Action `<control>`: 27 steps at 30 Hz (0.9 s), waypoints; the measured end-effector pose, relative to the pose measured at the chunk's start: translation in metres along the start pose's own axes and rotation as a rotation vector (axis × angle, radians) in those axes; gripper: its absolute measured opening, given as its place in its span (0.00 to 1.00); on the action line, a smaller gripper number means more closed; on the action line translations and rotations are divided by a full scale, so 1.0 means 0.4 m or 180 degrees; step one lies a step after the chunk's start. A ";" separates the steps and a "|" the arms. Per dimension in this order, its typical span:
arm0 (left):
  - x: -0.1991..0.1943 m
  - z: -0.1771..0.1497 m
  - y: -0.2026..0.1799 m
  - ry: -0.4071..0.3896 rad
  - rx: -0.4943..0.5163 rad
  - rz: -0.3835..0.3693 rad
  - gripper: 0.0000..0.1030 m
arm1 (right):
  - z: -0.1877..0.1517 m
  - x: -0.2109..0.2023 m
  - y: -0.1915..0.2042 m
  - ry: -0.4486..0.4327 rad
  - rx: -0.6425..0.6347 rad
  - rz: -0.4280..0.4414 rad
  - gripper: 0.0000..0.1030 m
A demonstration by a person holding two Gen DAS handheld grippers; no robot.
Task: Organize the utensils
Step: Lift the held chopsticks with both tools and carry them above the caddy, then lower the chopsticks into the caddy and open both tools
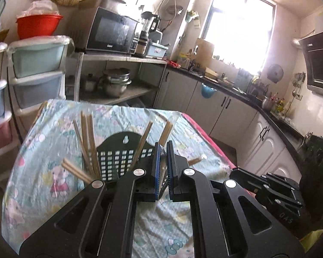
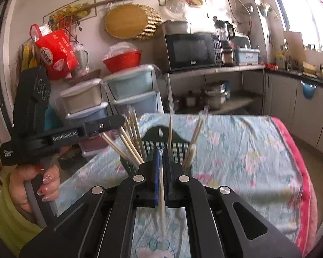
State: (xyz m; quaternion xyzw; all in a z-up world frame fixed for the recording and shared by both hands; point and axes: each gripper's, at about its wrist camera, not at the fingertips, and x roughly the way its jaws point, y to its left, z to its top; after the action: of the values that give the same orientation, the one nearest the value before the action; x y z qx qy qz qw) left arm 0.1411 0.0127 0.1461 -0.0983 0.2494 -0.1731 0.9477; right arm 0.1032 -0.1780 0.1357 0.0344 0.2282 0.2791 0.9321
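Two tongs, both pinched tight, above the utensil holder.
Right tongs (image 2: pixel 161 159) pinch a wrapped chopstick (image 2: pixel 161 204); left tongs (image 1: pixel 164 163) pressed together, contents unclear. Dark slotted holder (image 1: pixel 120 161) just beyond, chopsticks (image 1: pixel 87 142) fanned inside, on the cloth-covered surface (image 1: pixel 43 146).

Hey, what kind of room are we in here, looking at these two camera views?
Most likely a home kitchen. A microwave and blender stand on a shelf, metal pots sit below them, and a dark countertop over white cabinets runs under the window, with a range hood beside it.
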 end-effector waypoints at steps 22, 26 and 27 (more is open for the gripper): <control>-0.034 0.187 -0.028 -0.0455 0.0142 0.0031 0.03 | 0.237 0.004 0.022 -0.0628 -0.0158 0.0113 0.03; -0.030 0.225 -0.013 -0.0528 0.0107 0.0081 0.03 | 0.275 0.029 0.011 -0.0669 -0.0105 0.0120 0.03; -0.027 0.234 -0.009 -0.0542 0.0091 0.0095 0.03 | 0.285 0.036 0.007 -0.0683 -0.0084 0.0121 0.03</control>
State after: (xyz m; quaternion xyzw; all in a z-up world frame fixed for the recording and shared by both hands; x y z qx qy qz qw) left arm 0.1788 0.0230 0.2319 -0.0954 0.1669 -0.1534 0.9693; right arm 0.1632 -0.1607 0.2323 0.0561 0.1227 0.2944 0.9461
